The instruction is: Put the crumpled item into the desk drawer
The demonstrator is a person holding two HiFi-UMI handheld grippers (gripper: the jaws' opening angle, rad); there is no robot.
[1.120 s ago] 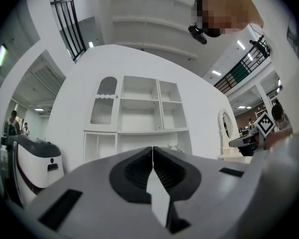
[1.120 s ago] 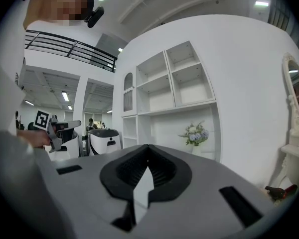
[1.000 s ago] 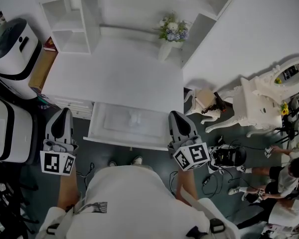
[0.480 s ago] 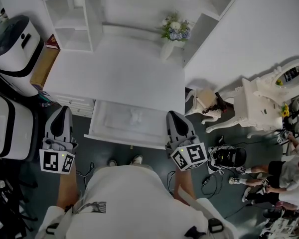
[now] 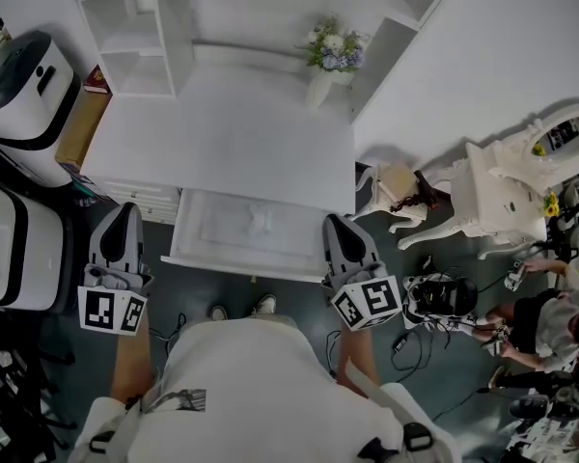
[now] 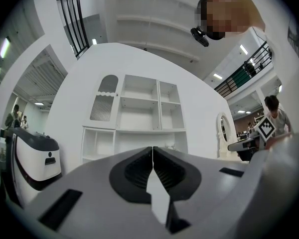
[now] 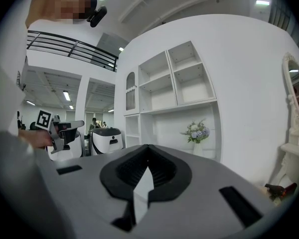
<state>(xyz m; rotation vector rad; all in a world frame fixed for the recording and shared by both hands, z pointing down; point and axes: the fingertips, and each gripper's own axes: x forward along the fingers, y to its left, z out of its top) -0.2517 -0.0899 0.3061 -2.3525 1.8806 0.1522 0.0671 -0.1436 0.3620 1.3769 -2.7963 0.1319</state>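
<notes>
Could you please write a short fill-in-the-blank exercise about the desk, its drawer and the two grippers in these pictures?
1. The drawer of the white desk is ___.
2. The crumpled item lies ___ the drawer.
3. The left gripper and the right gripper both have their jaws ___, with nothing between them.
4. The vase of flowers stands on the ___, at its far right corner.

Missing words: open; inside; shut; desk
</notes>
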